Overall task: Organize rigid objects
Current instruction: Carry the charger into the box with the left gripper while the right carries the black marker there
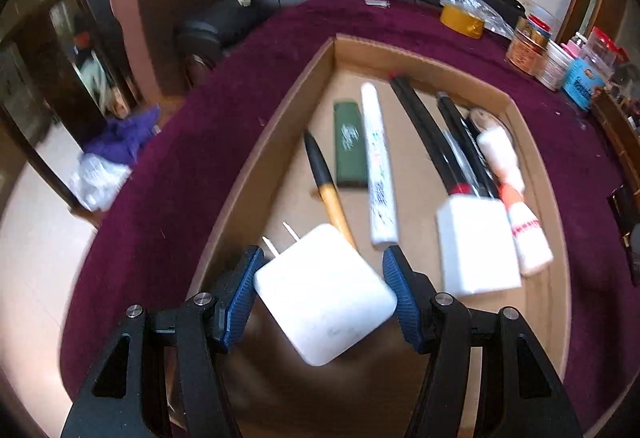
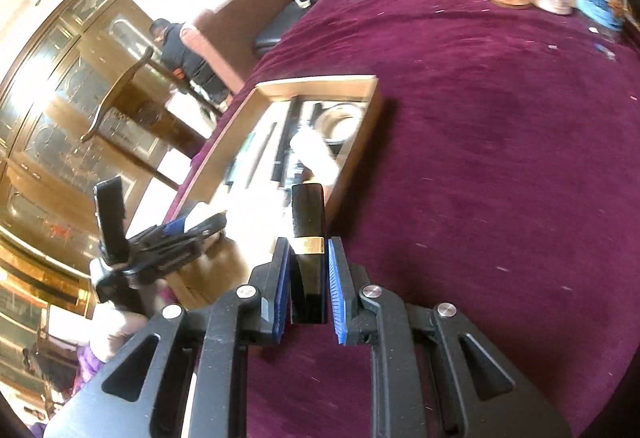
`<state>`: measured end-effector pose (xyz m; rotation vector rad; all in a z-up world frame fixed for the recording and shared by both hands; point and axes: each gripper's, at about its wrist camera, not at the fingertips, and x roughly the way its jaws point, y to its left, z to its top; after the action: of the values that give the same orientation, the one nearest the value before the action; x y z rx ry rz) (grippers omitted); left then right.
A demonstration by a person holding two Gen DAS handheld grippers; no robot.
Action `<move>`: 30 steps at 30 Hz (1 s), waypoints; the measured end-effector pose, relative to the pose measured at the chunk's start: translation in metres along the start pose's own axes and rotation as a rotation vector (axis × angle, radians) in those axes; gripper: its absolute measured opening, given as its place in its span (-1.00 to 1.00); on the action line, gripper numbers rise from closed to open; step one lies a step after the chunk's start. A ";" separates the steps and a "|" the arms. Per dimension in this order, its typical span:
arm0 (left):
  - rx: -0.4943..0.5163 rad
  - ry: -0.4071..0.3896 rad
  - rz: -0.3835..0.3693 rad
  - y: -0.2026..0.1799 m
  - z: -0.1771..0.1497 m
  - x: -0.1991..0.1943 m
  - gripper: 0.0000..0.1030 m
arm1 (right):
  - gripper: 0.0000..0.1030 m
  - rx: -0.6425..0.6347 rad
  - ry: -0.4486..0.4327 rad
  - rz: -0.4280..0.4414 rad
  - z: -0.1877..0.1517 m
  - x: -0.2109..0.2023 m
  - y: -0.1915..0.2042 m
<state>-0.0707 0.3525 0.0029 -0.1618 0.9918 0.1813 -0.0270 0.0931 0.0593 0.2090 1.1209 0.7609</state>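
My left gripper [image 1: 324,262] holds a white charger plug [image 1: 324,294] with two prongs, just above the near end of a shallow cardboard box [image 1: 256,154]. In the box lie a pen [image 1: 324,182], a green bar [image 1: 349,144], a white tube [image 1: 380,166], black sticks [image 1: 432,142], a white block [image 1: 476,246] and a glue bottle [image 1: 516,198]. My right gripper [image 2: 308,252] is shut on a black lipstick tube with a gold band [image 2: 307,250], over the maroon cloth beside the box [image 2: 360,142]. The left gripper [image 2: 160,238] shows in the right wrist view.
The table is covered by a maroon cloth [image 1: 180,174]. A gold tape roll [image 1: 462,20], jars [image 1: 528,46] and a blue box [image 1: 582,82] stand at the far right edge. Black sofa and chairs stand beyond the table.
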 end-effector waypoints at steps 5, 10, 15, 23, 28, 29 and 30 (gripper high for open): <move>0.065 -0.012 0.031 -0.012 -0.010 0.001 0.35 | -0.69 0.016 0.059 0.034 0.028 0.047 0.029; 0.112 -0.001 -0.013 -0.027 -0.027 -0.005 0.74 | -0.69 0.033 0.093 -0.014 0.057 0.100 0.047; 0.117 -0.032 -0.051 -0.029 -0.036 -0.016 0.73 | -0.69 0.042 0.115 -0.071 0.077 0.137 0.057; -0.018 -0.168 -0.182 0.005 -0.031 -0.052 0.73 | -0.65 0.102 0.108 -0.058 0.096 0.156 0.046; -0.104 -0.242 -0.207 0.028 -0.030 -0.071 0.73 | -0.45 0.090 0.034 0.029 0.088 0.106 0.041; -0.123 -0.248 -0.212 0.033 -0.031 -0.072 0.73 | -0.34 0.083 0.029 0.042 0.082 0.093 0.039; -0.141 -0.254 -0.216 0.037 -0.031 -0.073 0.73 | -0.28 0.075 0.029 0.053 0.075 0.082 0.036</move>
<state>-0.1434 0.3756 0.0458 -0.3641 0.7032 0.0712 0.0406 0.1885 0.0509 0.2928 1.1766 0.7712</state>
